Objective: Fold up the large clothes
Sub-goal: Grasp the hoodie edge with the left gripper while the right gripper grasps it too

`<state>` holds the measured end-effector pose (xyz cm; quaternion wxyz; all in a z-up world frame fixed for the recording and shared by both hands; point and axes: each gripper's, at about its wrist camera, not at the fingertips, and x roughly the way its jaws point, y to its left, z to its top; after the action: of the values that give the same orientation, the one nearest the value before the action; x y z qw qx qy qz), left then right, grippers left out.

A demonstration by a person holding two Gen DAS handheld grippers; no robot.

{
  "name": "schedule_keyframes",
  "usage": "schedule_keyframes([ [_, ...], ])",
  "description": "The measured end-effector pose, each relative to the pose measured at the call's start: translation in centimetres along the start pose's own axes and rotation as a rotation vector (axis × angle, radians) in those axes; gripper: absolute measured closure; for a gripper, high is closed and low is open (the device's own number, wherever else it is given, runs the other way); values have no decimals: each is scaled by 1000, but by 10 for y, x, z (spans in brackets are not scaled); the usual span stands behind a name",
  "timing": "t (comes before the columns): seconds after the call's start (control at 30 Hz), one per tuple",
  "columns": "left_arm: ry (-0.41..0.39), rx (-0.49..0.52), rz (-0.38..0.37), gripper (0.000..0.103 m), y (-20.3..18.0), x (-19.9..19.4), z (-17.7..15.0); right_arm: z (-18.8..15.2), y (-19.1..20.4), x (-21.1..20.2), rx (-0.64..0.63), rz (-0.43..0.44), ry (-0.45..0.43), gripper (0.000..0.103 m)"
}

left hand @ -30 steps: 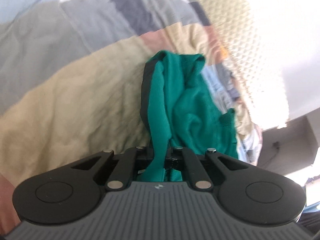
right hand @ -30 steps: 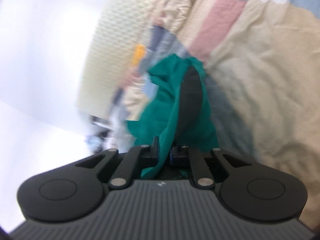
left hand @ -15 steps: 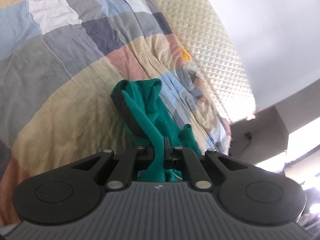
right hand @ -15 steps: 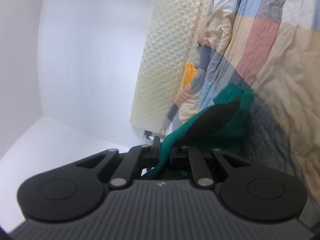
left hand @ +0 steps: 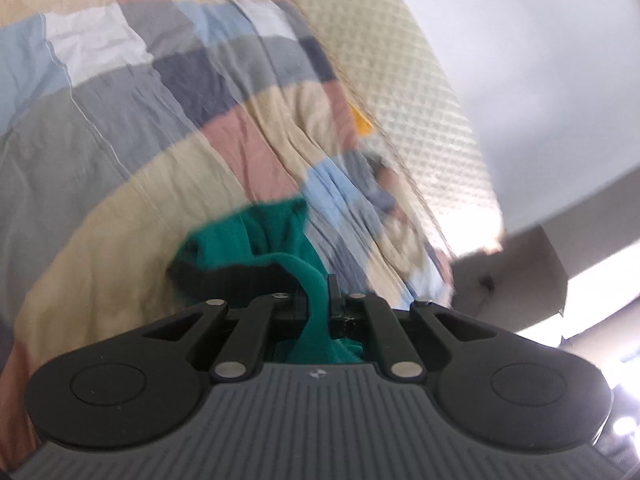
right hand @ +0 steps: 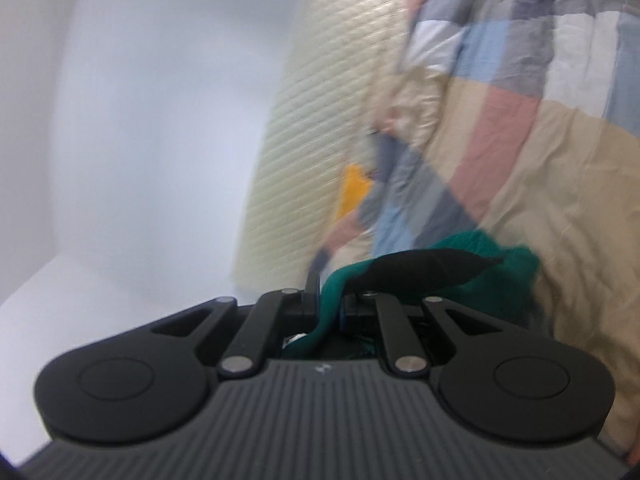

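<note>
Rumpled green knit garment (left hand: 276,236) clamped in both grippers, left (left hand: 320,300) and right (right hand: 328,300), above patchwork quilt (left hand: 120,128)

Green garment (left hand: 256,240) lifted higher off quilt (left hand: 120,168), hanging shorter, views tilted up

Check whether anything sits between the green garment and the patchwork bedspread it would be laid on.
Nothing visible does. Both the left gripper and right gripper are shut on the green garment, and the patchwork bedspread around it shows only its own wrinkles.
</note>
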<state>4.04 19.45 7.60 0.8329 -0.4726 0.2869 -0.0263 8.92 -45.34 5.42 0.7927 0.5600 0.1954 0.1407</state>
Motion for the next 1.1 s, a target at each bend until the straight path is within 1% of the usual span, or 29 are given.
schedule_keyframes([
  [0.1, -42, -65, 11, 97, 5, 40, 21, 8, -2, 41, -11, -92, -36, 91],
  [0.2, -98, -79, 23, 97, 1, 78, 33, 15, -11, 74, 6, -155, -99, 91],
  [0.3, -145, -100, 28, 97, 1, 114, 42, 22, -28, 99, 52, -187, -151, 91],
  [0.4, -166, -116, 11, 96, 10, 152, 52, 27, -47, 123, 58, -206, -183, 91],
  [0.53, -163, -96, 23, 96, 24, 203, 63, 33, -77, 155, 35, -246, -189, 91],
  [0.6, -157, -53, 50, 96, 31, 228, 66, 35, -95, 172, 23, -280, -187, 91],
  [0.67, -144, -24, 81, 96, 42, 253, 68, 37, -114, 191, 38, -329, -167, 91],
  [0.8, -91, 13, 78, 96, 71, 295, 79, 40, -144, 224, 65, -388, -130, 91],
  [0.87, -42, -11, 79, 96, 88, 312, 84, 40, -155, 236, 84, -402, -107, 91],
  [0.93, -17, -32, 58, 96, 99, 322, 87, 41, -162, 243, 86, -406, -87, 91],
  [1.0, -4, -2, 60, 95, 100, 326, 89, 42, -167, 246, 97, -407, -73, 91],
  [1.1, -16, 48, 54, 94, 90, 321, 91, 40, -171, 249, 106, -428, -51, 91],
])
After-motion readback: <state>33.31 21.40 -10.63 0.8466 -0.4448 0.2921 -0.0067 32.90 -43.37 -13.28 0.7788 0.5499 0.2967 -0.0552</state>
